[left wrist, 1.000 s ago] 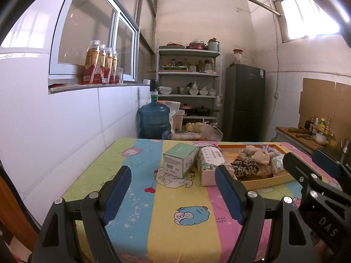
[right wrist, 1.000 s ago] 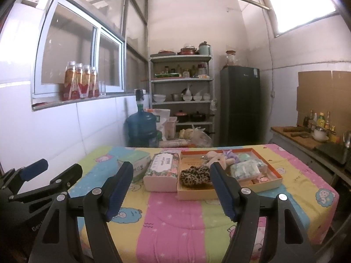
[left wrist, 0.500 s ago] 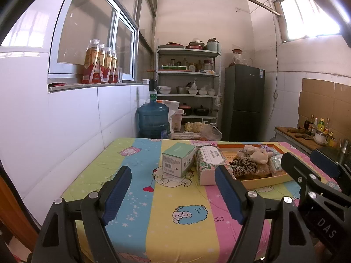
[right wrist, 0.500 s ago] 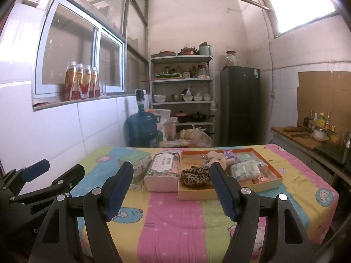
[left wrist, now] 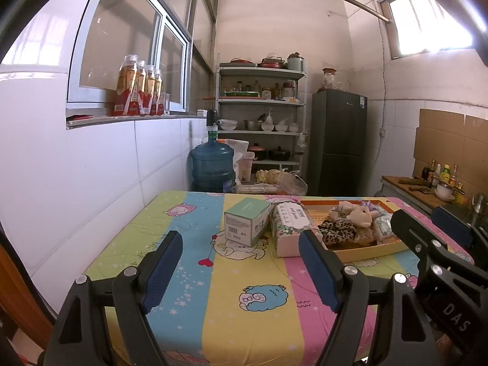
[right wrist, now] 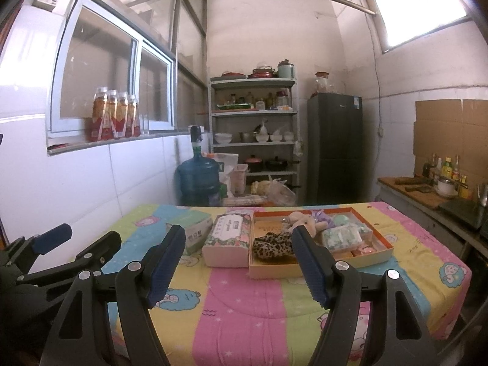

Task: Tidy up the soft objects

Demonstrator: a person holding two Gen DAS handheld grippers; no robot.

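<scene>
Both held low over the near worktop (right wrist: pixel 244 311): left gripper (left wrist: pixel 241 270) and right gripper (right wrist: pixel 238 263), jaws wide, gripping nothing. Farther off, plush toys (right wrist: pixel 300 221) in an orange tray (right wrist: pixel 378 251), beside a tissue pack (right wrist: pixel 227 241).

A soft, matt printed cloth (right wrist: pixel 244 311) covers the table. The fingers (left wrist: pixel 317 268) of each gripper are matt black plastic faced with ribbed blue rubbery pads and dotted with shiny metal screws. The shallow tray (right wrist: pixel 305 270) looks like smooth card. In it lie a furry leopard-print fabric piece (right wrist: pixel 271 242) and a fuzzy plush toy (right wrist: pixel 300 219). The far fridge (right wrist: pixel 335 149) is dark and faintly glossy, and the wall tiles (left wrist: pixel 91 167) shine white.
</scene>
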